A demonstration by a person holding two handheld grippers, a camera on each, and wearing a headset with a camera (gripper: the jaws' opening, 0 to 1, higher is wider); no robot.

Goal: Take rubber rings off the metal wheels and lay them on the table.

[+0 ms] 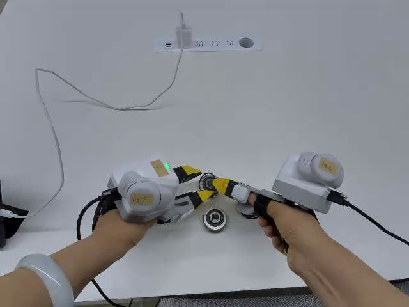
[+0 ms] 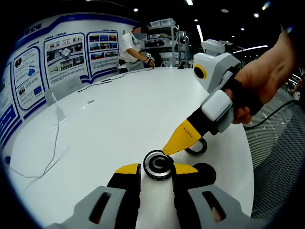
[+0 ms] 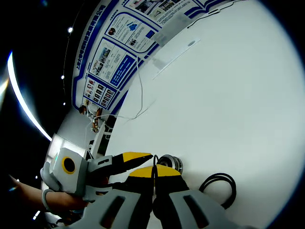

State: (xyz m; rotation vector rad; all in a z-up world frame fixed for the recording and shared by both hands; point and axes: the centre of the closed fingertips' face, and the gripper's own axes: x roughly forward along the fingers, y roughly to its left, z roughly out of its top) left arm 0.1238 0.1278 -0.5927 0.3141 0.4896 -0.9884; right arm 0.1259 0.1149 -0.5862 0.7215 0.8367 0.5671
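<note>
With the left gripper [image 1: 198, 183] clamped on the metal wheel [image 2: 158, 165] over the table [image 1: 287, 115] and the right gripper [image 3: 153, 171] seemingly pinching its rubber ring [image 2: 147, 166], a hard tug could twist the wheel free.

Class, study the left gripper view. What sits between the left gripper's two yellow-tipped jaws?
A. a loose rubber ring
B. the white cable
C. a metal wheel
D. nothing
C: the left gripper has a metal wheel clamped between its yellow tips, its shiny hub facing the camera.
</note>
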